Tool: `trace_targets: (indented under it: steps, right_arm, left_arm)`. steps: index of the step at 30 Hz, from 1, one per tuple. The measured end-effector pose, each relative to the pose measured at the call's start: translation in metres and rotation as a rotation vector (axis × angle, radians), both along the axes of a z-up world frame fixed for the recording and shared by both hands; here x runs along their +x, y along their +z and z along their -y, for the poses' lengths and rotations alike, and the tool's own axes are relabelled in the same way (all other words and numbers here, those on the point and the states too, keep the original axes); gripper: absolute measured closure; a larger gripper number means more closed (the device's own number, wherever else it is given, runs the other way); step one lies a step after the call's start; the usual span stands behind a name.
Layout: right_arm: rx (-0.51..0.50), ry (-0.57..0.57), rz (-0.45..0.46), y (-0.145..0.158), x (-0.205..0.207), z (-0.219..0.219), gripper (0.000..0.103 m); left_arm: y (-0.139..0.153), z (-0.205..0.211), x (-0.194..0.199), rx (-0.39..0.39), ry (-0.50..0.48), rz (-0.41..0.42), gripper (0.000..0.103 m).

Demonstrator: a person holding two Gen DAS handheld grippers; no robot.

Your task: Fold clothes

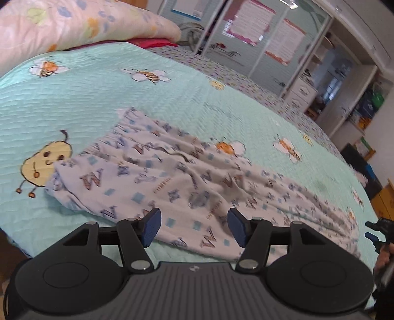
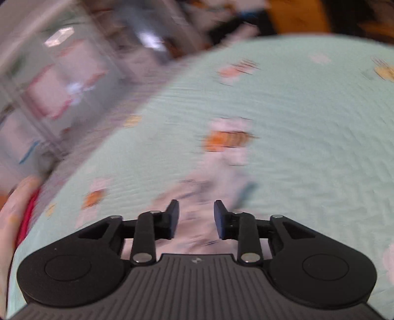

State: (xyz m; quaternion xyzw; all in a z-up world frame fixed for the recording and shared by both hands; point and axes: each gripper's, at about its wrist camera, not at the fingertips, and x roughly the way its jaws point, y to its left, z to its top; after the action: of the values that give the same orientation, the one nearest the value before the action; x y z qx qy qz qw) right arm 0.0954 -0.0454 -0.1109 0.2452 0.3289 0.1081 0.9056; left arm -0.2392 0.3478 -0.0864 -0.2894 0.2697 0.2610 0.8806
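1. A pale garment (image 1: 187, 182) printed with letters and small blue squares lies crumpled and stretched lengthwise on the bed (image 1: 81, 103), over a mint-green quilt with bee and cartoon patches.
2. The left claw (image 1: 194, 226) hovers over the near edge of the garment, its blue-padded fingers (image 1: 151, 227) spread wide apart with nothing between them.
3. The right claw (image 2: 196, 219) is also wide open and holds nothing; below it shows a blurred pale strip of cloth (image 2: 197, 221) on the quilt.
4. The right wrist view is heavily motion-blurred, so finer detail there cannot be told.
5. A pink floral duvet (image 1: 73, 22) is piled at the far end of the bed, with a red fabric edge (image 1: 152, 43) under it.
6. Mirrored wardrobe doors (image 1: 258, 32) stand beyond the bed.
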Motion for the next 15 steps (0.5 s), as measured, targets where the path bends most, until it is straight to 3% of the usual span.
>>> trace_targets:
  steps: [4, 8, 10, 15]
  right_arm:
    - [0.056, 0.243, -0.001, 0.000, -0.009, -0.059, 0.055]
    - [0.054, 0.383, -0.066, -0.025, -0.012, -0.118, 0.055]
    - [-0.002, 0.387, -0.118, -0.039, -0.016, -0.130, 0.055]
    - [0.017, 0.356, -0.096, -0.032, -0.037, -0.103, 0.055]
  left_arm:
    - [0.002, -0.008, -0.008, 0.007, 0.033, 0.005, 0.041]
    - [0.004, -0.016, -0.016, 0.015, 0.067, 0.009, 0.041]
    - [0.005, -0.020, -0.019, 0.018, 0.083, 0.011, 0.040]
    - [0.001, -0.038, -0.037, 0.004, 0.165, 0.016, 0.039]
